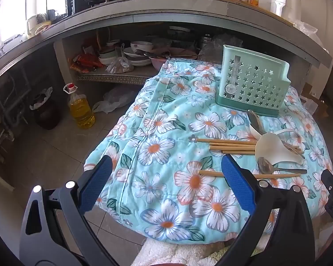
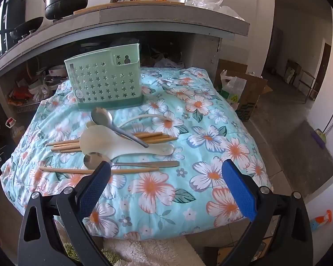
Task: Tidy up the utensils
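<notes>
A: Both sets of jaws stand spread and empty. The left gripper (image 1: 166, 177) hovers over the flowered quilted cloth (image 1: 166, 115); the right gripper (image 2: 166, 179) hangs just short of a lone bamboo chopstick (image 2: 77, 170).

B: Start there, I'd judge: pinch that thin stick mid-length, since it's slender and the padding gives.

A: Beyond it lie a steel spoon (image 2: 95, 158), a smooth white plastic rice paddle (image 2: 113, 143) across bundled bamboo chopsticks (image 2: 64, 146), and another steel spoon (image 2: 102, 115).

B: The mint-green star-perforated plastic holder (image 2: 104, 82) stands upright behind them, apparently empty.
</notes>
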### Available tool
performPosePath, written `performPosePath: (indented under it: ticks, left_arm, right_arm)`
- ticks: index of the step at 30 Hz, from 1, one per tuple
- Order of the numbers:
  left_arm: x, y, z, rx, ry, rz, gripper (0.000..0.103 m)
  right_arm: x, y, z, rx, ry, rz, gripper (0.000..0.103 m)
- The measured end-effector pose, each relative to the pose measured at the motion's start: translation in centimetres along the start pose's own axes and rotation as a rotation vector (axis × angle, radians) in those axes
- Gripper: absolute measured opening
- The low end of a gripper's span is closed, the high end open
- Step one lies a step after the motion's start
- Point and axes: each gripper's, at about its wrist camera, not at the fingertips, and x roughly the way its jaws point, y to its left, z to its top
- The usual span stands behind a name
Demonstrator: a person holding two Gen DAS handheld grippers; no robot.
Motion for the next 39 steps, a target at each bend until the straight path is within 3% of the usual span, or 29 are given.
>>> performPosePath:
  ticks: [39]
  left_arm:
    - [0.2, 0.3, -0.1, 0.004, 0.004, 0.007, 0.095]
  right_arm:
    - [-0.4, 0.0, 0.3, -0.006, -0.024, -0.004, 0.098]
